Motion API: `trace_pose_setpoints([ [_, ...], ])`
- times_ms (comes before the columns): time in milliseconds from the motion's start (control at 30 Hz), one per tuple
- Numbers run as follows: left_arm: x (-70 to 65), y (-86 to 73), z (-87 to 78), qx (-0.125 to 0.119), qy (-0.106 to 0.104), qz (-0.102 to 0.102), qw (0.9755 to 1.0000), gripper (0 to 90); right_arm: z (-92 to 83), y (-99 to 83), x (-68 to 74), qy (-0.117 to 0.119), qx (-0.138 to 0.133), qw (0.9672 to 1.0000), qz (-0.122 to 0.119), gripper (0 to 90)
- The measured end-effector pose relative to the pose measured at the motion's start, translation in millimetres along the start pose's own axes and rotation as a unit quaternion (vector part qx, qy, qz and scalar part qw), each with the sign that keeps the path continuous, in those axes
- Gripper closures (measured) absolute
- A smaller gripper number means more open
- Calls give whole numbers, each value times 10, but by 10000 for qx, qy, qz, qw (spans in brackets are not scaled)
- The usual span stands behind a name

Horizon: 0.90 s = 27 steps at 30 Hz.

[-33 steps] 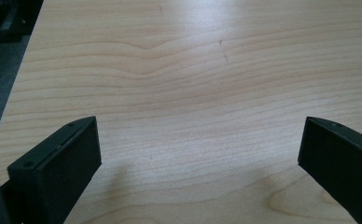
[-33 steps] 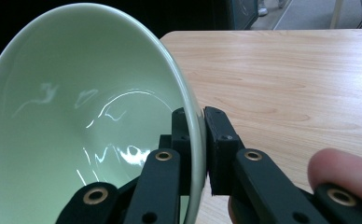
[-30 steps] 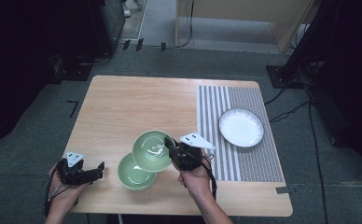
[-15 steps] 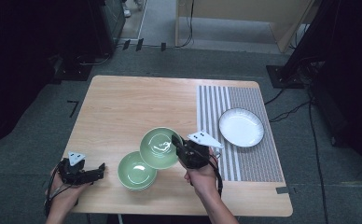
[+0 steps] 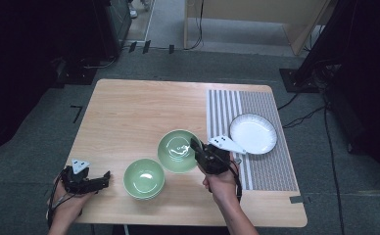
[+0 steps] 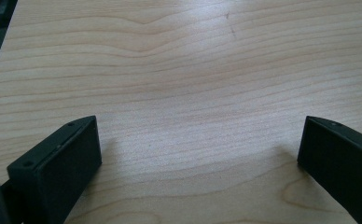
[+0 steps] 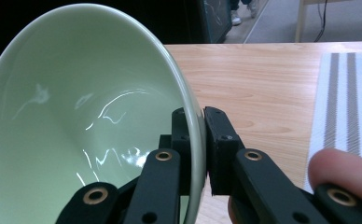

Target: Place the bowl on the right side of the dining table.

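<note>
- Left gripper (image 5: pixel 87 181): rests at the near left corner of the worktop (image 5: pixel 129 112), close to the near edge. In the left gripper view its fingers (image 6: pixel 58 163) stand wide apart on bare wood, holding nothing.
- Green bowls, count two. One green bowl (image 5: pixel 144 177) stands upright on the worktop near the near edge, between the two grippers and apart from both.
- Right gripper (image 5: pixel 200 152): held by a hand (image 5: pixel 222 183) coming in from the near edge, right of centre. Its fingers (image 7: pixel 219 140) are closed on the rim of the second green bowl (image 5: pixel 179 151), one finger inside the wall and one outside, as the right gripper view shows.
- The held bowl (image 7: pixel 86 112) is tilted, its opening turned up and toward the left gripper's side; it sits just beyond and right of the standing bowl. Whether it touches the worktop cannot be told.
- Striped mat (image 5: pixel 249 142), count one: covers the right part of the worktop from the far edge most of the way to the near edge. The right gripper is at its left border.
- White plate (image 5: pixel 253 133), count one: lies flat on the mat, just right of the held bowl, apart from it.
- Open room: the far left half of the worktop is bare wood up to its far and left edges.
</note>
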<state>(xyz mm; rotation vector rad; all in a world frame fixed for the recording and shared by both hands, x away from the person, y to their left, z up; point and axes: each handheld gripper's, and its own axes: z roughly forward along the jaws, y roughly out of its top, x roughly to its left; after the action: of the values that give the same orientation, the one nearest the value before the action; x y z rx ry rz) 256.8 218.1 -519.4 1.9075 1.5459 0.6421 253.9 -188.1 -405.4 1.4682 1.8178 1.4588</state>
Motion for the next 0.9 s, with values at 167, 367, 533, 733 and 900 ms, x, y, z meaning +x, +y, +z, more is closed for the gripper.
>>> trace_pose_setpoints([
  [167, 0, 0, 0, 2, 0, 2, 10000, 0, -47, 37, -118, -123, -61, 9999, 38, 839],
  [367, 1, 0, -1, 6, -2, 6, 10000, 0, -86, 59, -215, -229, -78, 9997, 88, 839],
  [533, 0, 0, 0, 4, 0, 6, 10000, 0, -118, 79, -317, -352, -105, 9993, 119, 839],
  [733, 0, 0, 0, 5, -1, 6, 10000, 0, -159, 101, -437, -498, -138, 9985, 192, 839],
  [900, 0, 0, 0, 4, -1, 5, 10000, 0, -190, 123, -528, -604, -180, 9978, 227, 840],
])
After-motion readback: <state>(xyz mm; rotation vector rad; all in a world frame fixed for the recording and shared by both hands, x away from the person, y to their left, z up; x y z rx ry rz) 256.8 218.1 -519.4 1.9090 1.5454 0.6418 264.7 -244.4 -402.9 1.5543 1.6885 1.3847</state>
